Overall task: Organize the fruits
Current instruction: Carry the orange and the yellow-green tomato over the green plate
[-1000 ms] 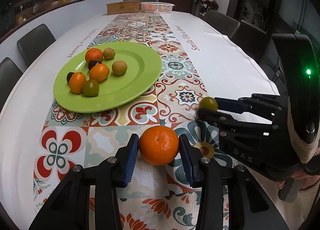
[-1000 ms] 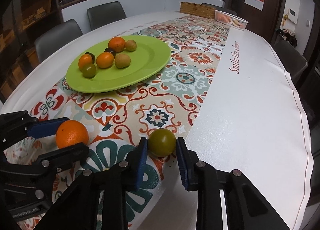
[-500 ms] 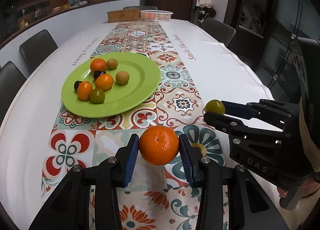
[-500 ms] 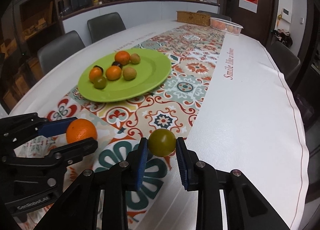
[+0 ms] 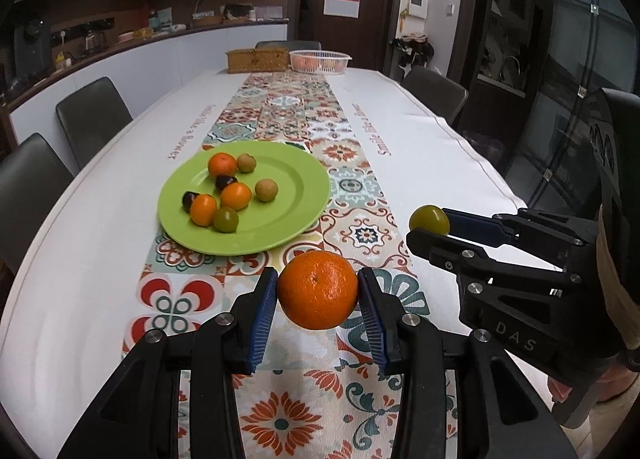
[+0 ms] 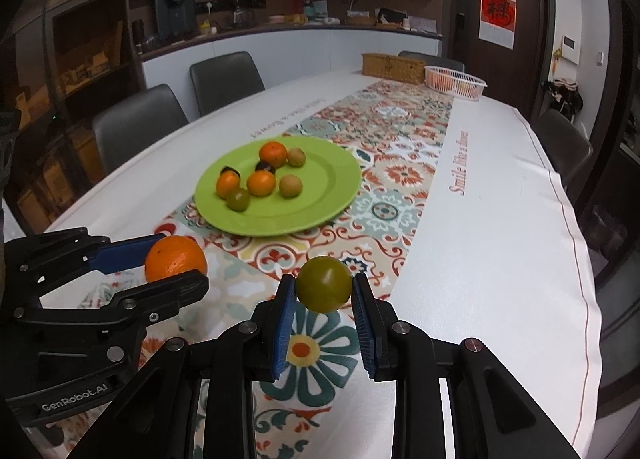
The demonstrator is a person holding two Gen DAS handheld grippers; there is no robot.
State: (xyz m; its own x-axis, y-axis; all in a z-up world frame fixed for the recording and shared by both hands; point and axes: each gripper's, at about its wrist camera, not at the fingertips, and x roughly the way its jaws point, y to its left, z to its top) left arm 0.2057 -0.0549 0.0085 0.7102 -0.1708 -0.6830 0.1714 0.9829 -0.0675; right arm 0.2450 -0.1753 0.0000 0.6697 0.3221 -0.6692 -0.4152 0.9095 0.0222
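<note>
The left tongs (image 5: 318, 299) hold a round orange mandarin (image 5: 317, 290) tight between their blue ribbed pads, up in the air above the worktop (image 5: 440, 155). Just beside them, the right tongs (image 6: 323, 297) pinch a small round yellow-green fruit (image 6: 324, 284) between their blue pads, also off the worktop. Both tongs are closed only as far as the fruit lets them.

Under them lies a long runner with red, green and orange flower tiles (image 5: 336, 183) on a white cloth.

A bit farther off sits a round flat green plate (image 5: 296, 179). On it lie three small orange fruits, two tan round ones, one yellow-green one and two dark ones, all close together.

At the far end stand a brown woven box (image 5: 258, 60) and a white plastic basket (image 5: 319, 60), side by side. Grey chairs (image 5: 92, 115) stand around the worktop.
</note>
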